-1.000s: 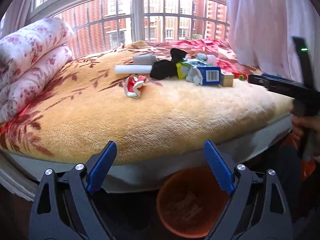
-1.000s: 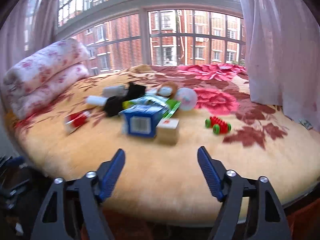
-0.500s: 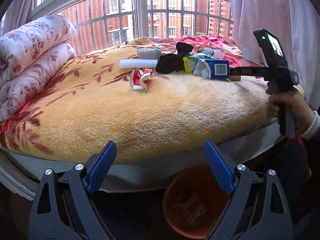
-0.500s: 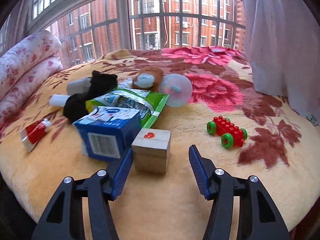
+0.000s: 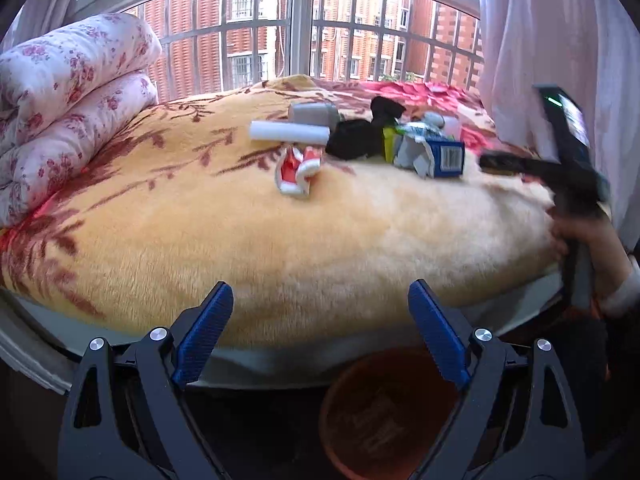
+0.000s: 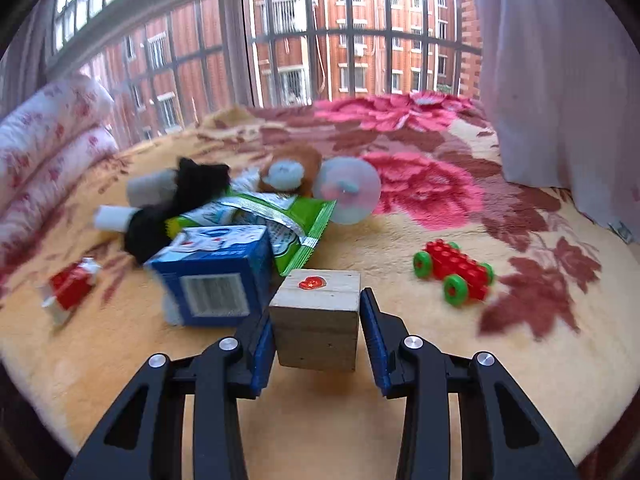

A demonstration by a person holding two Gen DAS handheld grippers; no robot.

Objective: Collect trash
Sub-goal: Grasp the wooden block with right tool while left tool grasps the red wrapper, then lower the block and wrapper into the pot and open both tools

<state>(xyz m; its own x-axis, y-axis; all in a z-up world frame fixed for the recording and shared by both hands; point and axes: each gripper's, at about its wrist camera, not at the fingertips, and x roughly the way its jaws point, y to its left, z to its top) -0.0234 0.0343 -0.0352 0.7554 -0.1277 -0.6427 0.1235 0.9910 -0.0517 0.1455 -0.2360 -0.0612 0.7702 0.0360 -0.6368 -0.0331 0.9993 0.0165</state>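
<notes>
Black hand-held gripper point(image 6: 318, 320); blue ribbed pads point(image 6: 262, 344); silver screws

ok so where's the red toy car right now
In the right wrist view the red toy car sits on the blanket, right of the wooden block between the right gripper fingers, just below the big pink flower print.

1. Soft, bright daylight comes in through the barred window point(image 5: 304, 32) behind the bed point(image 5: 280, 216) in both views; shadows on the blanket are faint.
2. The space below the bed's near edge is dim, and the orange bucket point(image 5: 384, 412) there sits in shade.
3. Fisheye distortion bows the window bars and the bed's edges, with dark vignetting in the corners.
4. In the left wrist view the right claw point(image 5: 520, 162) is smeared by motion blur.
5. In the right wrist view the blue carton point(image 6: 216, 276) and the clutter at the bed's left side are blurred; the wooden block point(image 6: 316, 316) is sharper.
</notes>
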